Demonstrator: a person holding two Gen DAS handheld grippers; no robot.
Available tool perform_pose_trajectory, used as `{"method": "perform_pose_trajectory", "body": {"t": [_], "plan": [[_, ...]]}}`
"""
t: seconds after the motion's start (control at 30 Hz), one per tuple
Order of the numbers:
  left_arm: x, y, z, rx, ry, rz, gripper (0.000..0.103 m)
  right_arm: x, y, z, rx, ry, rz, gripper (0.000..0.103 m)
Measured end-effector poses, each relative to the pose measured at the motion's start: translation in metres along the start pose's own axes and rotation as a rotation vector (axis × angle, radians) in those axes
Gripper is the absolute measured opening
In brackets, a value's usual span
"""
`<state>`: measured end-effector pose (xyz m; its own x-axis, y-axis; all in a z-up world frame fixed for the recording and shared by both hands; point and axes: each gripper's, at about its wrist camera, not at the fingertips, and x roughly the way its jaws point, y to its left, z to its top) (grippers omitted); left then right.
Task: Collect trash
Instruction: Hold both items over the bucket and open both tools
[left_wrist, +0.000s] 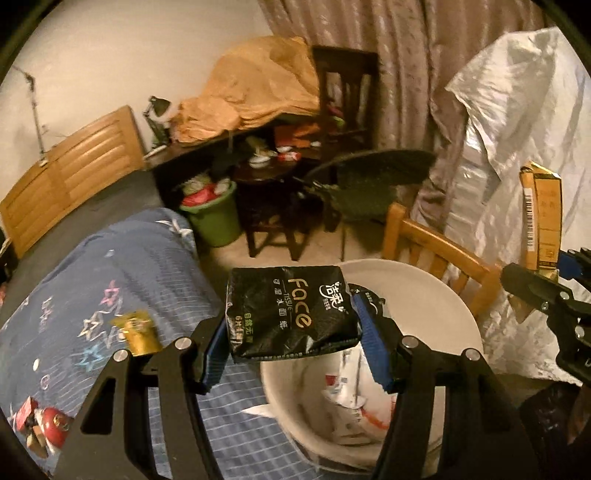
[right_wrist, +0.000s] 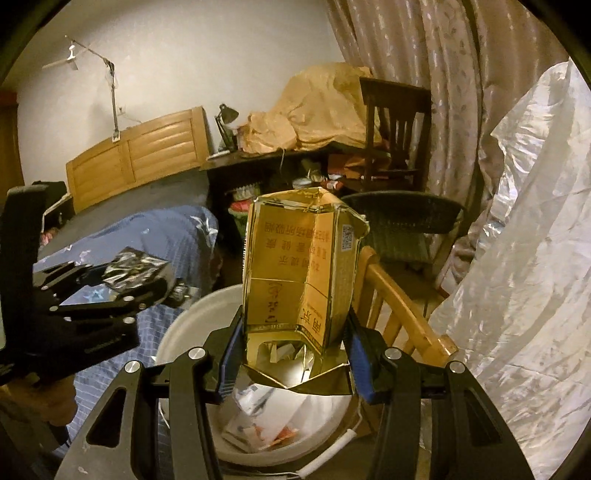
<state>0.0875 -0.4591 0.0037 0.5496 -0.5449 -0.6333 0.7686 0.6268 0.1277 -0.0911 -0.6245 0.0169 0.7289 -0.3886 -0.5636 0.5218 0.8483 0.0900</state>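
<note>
My left gripper is shut on a black "Face" tissue pack and holds it over the near rim of a white bucket that holds paper trash. My right gripper is shut on a crumpled gold cigarette carton, held upright above the same bucket. The carton also shows at the right of the left wrist view. The left gripper with the pack shows at the left of the right wrist view. A gold wrapper and a red item lie on the blue bedspread.
A wooden chair stands behind the bucket. A silver plastic sheet hangs at the right. A green bin full of trash sits by a dark stool and a cluttered desk. Curtains hang at the back.
</note>
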Motion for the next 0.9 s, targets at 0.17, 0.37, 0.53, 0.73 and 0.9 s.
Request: {"method": "perform_pose_trajectory", "body": {"t": [0.17, 0.37, 0.53, 0.73, 0.9], "plan": [[0.019, -0.014, -0.008, 0.045, 0.038, -0.043, 0.059, 0.022, -0.006, -0.011, 0.005, 0.046, -0.003, 0.051], [0.033, -0.018, -0.015, 0.059, 0.073, -0.057, 0.059, 0.036, -0.002, -0.019, -0.013, 0.077, 0.005, 0.051], [0.036, -0.018, -0.017, 0.067, 0.08, -0.059, 0.059, 0.044, 0.006, -0.018, -0.037, 0.086, 0.011, 0.051], [0.04, -0.018, -0.017, 0.065, 0.086, -0.056, 0.059, 0.053, 0.015, -0.017, -0.081, 0.093, -0.002, 0.051], [0.043, -0.021, -0.017, 0.069, 0.09, -0.058, 0.059, 0.058, 0.021, -0.013, -0.107, 0.095, -0.012, 0.051]]}}
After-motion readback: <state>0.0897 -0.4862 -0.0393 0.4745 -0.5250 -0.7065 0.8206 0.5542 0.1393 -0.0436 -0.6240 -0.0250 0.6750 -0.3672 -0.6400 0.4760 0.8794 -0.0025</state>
